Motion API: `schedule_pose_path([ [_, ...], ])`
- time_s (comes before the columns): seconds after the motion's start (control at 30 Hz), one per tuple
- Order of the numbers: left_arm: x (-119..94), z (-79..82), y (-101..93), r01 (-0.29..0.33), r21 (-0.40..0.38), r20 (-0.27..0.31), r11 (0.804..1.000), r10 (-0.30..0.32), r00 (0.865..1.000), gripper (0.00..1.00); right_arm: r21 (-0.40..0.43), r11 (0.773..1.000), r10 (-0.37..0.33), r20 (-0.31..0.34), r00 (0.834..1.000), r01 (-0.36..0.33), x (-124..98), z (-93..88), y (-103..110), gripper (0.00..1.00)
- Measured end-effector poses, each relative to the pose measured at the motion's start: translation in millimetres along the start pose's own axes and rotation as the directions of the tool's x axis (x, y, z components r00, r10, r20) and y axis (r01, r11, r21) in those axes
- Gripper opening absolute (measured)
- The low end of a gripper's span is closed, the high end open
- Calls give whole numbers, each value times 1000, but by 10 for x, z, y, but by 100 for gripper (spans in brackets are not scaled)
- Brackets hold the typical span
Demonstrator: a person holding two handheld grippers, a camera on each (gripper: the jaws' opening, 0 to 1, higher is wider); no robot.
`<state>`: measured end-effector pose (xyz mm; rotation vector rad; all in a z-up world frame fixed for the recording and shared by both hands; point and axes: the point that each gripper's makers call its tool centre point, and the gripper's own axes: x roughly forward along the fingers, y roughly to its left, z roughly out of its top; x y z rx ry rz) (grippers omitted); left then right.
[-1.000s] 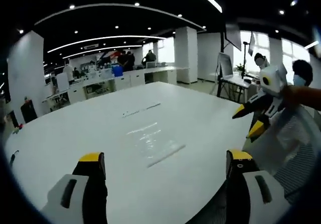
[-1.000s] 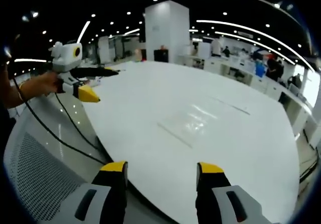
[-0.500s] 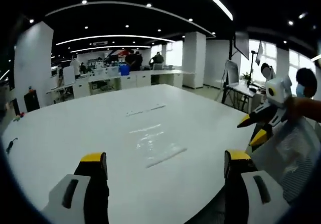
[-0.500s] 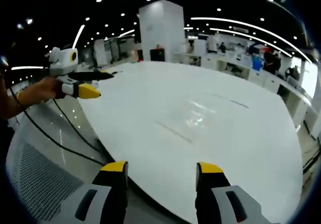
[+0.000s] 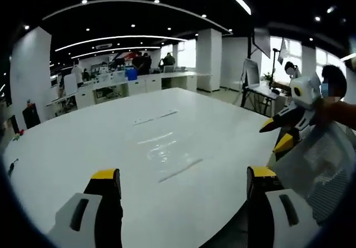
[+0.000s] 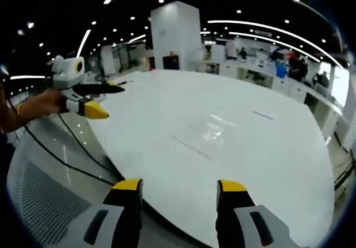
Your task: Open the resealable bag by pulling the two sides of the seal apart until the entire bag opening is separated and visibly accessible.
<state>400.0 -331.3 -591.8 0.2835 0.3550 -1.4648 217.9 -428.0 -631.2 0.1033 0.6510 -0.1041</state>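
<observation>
Resealable bag (image 5: 169,158), clear and flat, lies mid-way across the white table (image 5: 67,148), well apart from both grippers. It looks thin, light and slippery; best pinched at its seal strip. Left gripper (image 5: 183,175) and right gripper (image 6: 179,188) hold nothing, jaws spread.

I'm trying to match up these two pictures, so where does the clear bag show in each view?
Left gripper view: the bag lies flat on the white table, just above centre between the jaws.
Right gripper view: the bag lies mid-table, above the jaws.
Shared landmark: the square white pillar.
</observation>
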Motion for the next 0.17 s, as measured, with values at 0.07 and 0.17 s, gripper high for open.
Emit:
schedule_pose_path([
  [0.07,5,-6,34,-8,4,-7,1000,8,1000,92,2,1000,-2,4,1000,2,5,11,-6,51],
  [0.17,-4,0,97,-21,-2,-3,1000,21,1000,92,0,1000,-7,1,1000,7,10,12,-18,51],
])
